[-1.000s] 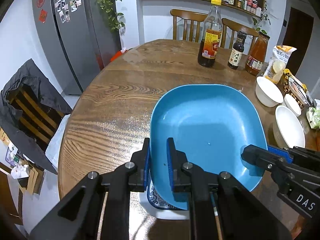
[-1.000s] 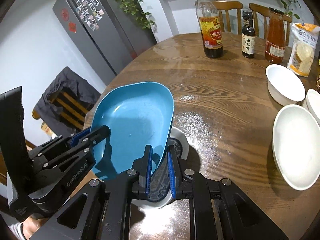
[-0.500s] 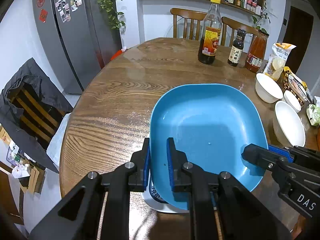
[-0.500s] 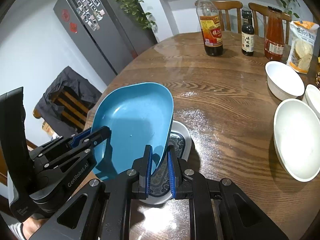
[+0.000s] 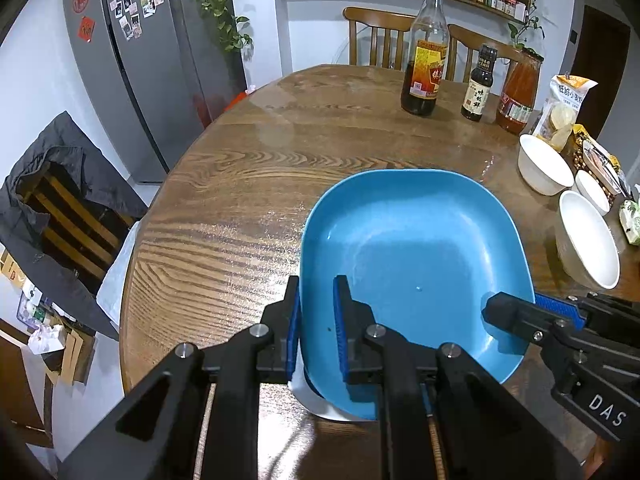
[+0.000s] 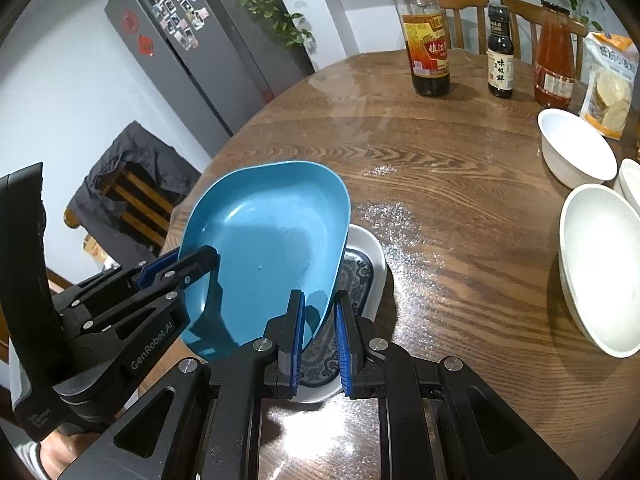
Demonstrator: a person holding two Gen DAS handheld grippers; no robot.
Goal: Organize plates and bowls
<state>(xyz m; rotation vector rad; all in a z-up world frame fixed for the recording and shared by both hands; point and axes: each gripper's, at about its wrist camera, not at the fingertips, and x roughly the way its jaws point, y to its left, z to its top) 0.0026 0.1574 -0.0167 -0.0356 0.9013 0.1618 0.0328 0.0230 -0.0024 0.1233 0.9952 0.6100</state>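
A blue square plate is held over the wooden table between both grippers. My left gripper is shut on its left rim, and it also shows in the right wrist view as the left gripper. My right gripper is shut on the plate's right rim; the left wrist view shows that right gripper at the plate's corner. Under the blue plate lies a white plate with a blue pattern, mostly covered. I cannot tell whether the two plates touch.
Three white bowls stand at the table's right side. Three sauce bottles and a snack bag stand at the far side, with chairs behind them. The table edge curves at the left.
Both grippers keep their hold on the blue plate. The views have tilted only slightly, and less of the patterned plate shows beneath it in the left wrist view.
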